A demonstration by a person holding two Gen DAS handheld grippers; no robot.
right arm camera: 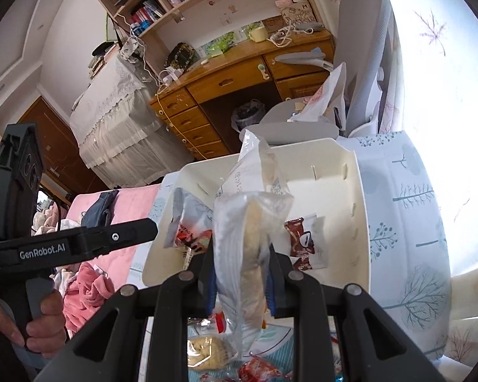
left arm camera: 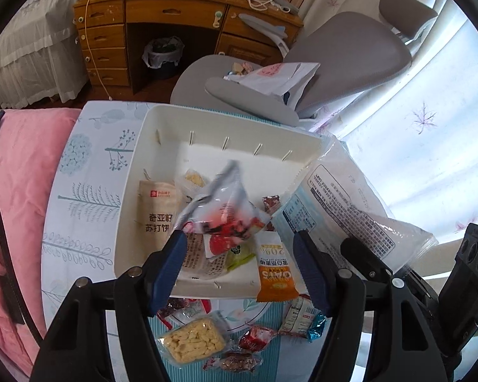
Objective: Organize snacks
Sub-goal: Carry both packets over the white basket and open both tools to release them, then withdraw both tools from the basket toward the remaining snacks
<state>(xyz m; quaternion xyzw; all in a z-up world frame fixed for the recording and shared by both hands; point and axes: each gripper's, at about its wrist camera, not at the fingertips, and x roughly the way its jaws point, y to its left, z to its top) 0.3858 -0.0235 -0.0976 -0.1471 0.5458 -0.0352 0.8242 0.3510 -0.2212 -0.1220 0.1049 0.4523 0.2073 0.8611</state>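
A tree-printed pale cloth (left arm camera: 79, 191) carries a rectangular white plastic bin (left arm camera: 149, 146). The left gripper (left arm camera: 239, 248) stands apart above it, a blurred red-and-white packet (left arm camera: 226, 219) apparently loose. The right gripper (right arm camera: 240, 273) is clamped on a clear plastic biscuit bag (right arm camera: 251, 229).

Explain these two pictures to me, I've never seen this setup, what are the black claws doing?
No robot here: a person holds a two-finger gripper in each hand, each with a wide-angle camera looking along its fingers. One picture is from the left gripper, the other from the right gripper. Both look down at a white bin on a tree-patterned cloth. The bin holds packets, including a beige cracker pack; an orange oat bar lies over its near rim, and loose snacks lie in front. The right gripper is clamped on a clear bag. The left one stands open, a blurred silver-red packet ahead of it, not pinched.
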